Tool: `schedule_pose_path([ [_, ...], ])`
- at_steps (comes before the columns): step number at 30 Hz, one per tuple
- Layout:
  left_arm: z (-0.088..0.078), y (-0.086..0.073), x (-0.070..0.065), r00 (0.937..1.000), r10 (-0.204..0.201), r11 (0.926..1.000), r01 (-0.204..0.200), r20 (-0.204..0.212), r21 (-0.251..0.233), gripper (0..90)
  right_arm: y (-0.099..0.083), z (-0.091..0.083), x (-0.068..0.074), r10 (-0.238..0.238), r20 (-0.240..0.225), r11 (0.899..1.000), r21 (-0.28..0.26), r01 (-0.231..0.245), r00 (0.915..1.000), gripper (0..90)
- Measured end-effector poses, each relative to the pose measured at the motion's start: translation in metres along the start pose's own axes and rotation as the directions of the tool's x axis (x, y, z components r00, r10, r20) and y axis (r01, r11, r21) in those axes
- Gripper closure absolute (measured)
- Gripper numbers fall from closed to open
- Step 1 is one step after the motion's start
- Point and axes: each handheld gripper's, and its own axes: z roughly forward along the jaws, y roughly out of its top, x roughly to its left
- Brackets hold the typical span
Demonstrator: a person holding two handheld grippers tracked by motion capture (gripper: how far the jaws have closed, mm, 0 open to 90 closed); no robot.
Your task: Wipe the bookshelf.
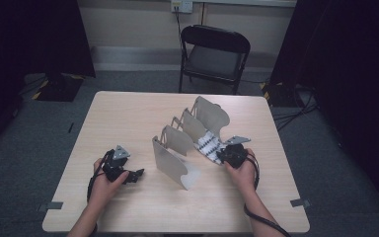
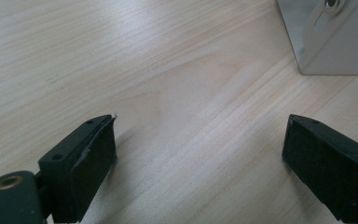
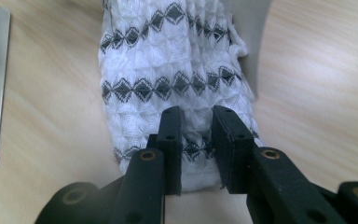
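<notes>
The white knitted cloth with rows of dark grey diamond shapes (image 3: 172,79) lies flat on the pale wooden table (image 1: 128,118), on the right side of the grey metal rack with upright curved dividers (image 1: 187,140), with its far end between two dividers. The surface of the cloth is puffy and wrinkled. The right gripper (image 3: 196,140) pinches the near edge of the cloth, its jaws close together with a fold between them. The left gripper (image 2: 198,163) rests on the table to the left of the rack, jaws wide apart, holding nothing.

Cloth (image 1: 208,144) between rack (image 1: 173,159) dividers, on table (image 1: 128,113)
</notes>
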Motion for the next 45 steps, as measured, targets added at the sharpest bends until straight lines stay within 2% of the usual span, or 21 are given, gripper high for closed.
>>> schedule_pose_path([
  [3, 0.000, 0.000, 0.000, 1.0000, 0.000, 1.0000, 0.000, 0.000, 0.000, 9.5, -0.006, -0.010, -0.002, 0.001, 0.003, 1.000, 0.027, -0.001, 1.0000, 71.2],
  [6, 0.000, 0.000, 0.000, 1.0000, 0.000, 1.0000, 0.000, 0.000, 0.000, 9.5, -0.005, -0.017, -0.003, 0.000, 0.001, 1.000, -0.027, 0.000, 1.0000, 61.7],
  [8, 0.000, 0.000, 0.000, 1.0000, 0.000, 1.0000, 0.000, 0.000, 0.000, 9.5, 0.001, -0.016, -0.002, -0.017, -0.020, 0.998, -0.057, 0.016, 0.9997, 56.0],
  [12, 0.000, 0.000, 0.000, 1.0000, 0.000, 1.0000, 0.000, 0.000, 0.000, 9.5, 0.016, -0.004, 0.005, -0.039, -0.033, 0.997, -0.065, 0.037, 0.9987, 51.8],
  [14, 0.000, 0.000, 0.000, 1.0000, 0.000, 1.0000, 0.000, 0.000, 0.000, 9.5, 0.024, 0.008, 0.010, -0.060, -0.025, 0.996, -0.060, 0.059, 0.9979, 51.1],
  [16, 0.000, 0.000, 0.000, 1.0000, 0.001, 1.0000, -0.001, 0.000, 0.000, 9.5, 0.028, 0.017, 0.011, -0.049, -0.035, 0.998, -0.048, 0.047, 0.9982, 55.4],
  [19, 0.000, 0.000, 0.000, 1.0000, 0.000, 1.0000, 0.000, 0.001, -0.001, 9.5, 0.024, 0.022, 0.015, -0.046, -0.032, 0.998, -0.038, 0.044, 0.9984, 55.6],
  [23, 0.000, 0.000, 0.000, 1.0000, 0.001, 1.0000, -0.001, -0.001, -0.001, 9.8, 0.008, 0.011, 0.013, 0.000, -0.045, 0.999, -0.053, -0.002, 0.9990, 57.2],
  [26, 0.000, 0.000, 0.000, 1.0000, 0.000, 1.0000, 0.000, 0.001, -0.002, 10.0, 0.001, -0.002, 0.011, -0.016, -0.033, 1.000, -0.027, 0.015, 0.9993, 58.0],
  [28, -0.001, 0.000, 0.000, 1.0000, 0.005, 1.0000, -0.005, -0.003, -0.001, 10.0, 0.003, -0.008, 0.010, -0.035, -0.020, 0.999, -0.041, 0.034, 0.9992, 52.0],
  [30, 0.000, 0.000, 0.000, 1.0000, 0.002, 1.0000, -0.002, 0.000, -0.001, 10.0, 0.009, -0.009, 0.008, -0.020, -0.027, 0.996, -0.082, 0.017, 0.9994, 45.9],
  [32, 0.000, 0.000, 0.000, 1.0000, 0.001, 1.0000, -0.001, 0.002, -0.001, 10.0, 0.017, -0.004, 0.010, -0.004, -0.048, 0.994, -0.108, -0.001, 0.9988, 42.8],
  [34, -0.001, 0.000, 0.000, 1.0000, 0.003, 1.0000, -0.003, 0.001, -0.001, 10.0, 0.024, 0.007, 0.017, -0.026, -0.045, 0.996, -0.091, 0.022, 0.9986, 40.0],
  [36, -0.001, 0.000, 0.000, 1.0000, 0.003, 1.0000, -0.003, 0.001, -0.001, 10.0, 0.026, 0.020, 0.023, -0.050, -0.014, 0.998, -0.031, 0.049, 0.9987, 42.8],
  [37, -0.001, 0.000, 0.000, 1.0000, 0.006, 1.0000, -0.006, -0.003, 0.000, 10.1, 0.025, 0.026, 0.024, -0.043, -0.009, 0.999, -0.016, 0.043, 0.9990, 45.3],
  [38, -0.001, 0.000, 0.000, 1.0000, 0.007, 1.0000, -0.007, -0.003, 0.000, 10.1, 0.024, 0.028, 0.025, -0.016, -0.015, 0.999, -0.034, 0.015, 0.9998, 52.5],
  [39, 0.000, 0.000, 0.000, 1.0000, 0.001, 1.0000, -0.001, -0.002, -0.004, 10.1, 0.023, 0.028, 0.026, -0.005, -0.016, 0.999, -0.050, 0.004, 0.9999, 66.0],
  [40, 0.000, 0.000, 0.000, 1.0000, 0.001, 1.0000, -0.001, -0.002, -0.004, 10.1, 0.023, 0.027, 0.026, -0.017, -0.008, 0.999, -0.047, 0.017, 0.9998, 72.1],
  [42, -0.001, 0.000, 0.001, 1.0000, 0.009, 1.0000, -0.009, -0.003, 0.002, 10.1, 0.025, 0.023, 0.025, -0.002, -0.018, 0.999, -0.032, 0.001, 0.9998, 76.2],
  [43, 0.000, 0.000, 0.000, 1.0000, 0.000, 1.0000, 0.000, 0.002, -0.004, 10.1, 0.027, 0.019, 0.024, -0.005, -0.020, 1.000, -0.028, 0.004, 0.9998, 76.5],
  [45, 0.000, 0.000, 0.001, 1.0000, 0.006, 1.0000, -0.006, 0.006, 0.001, 10.0, 0.030, 0.010, 0.021, -0.003, -0.008, 0.999, -0.042, 0.002, 1.0000, 76.8],
])
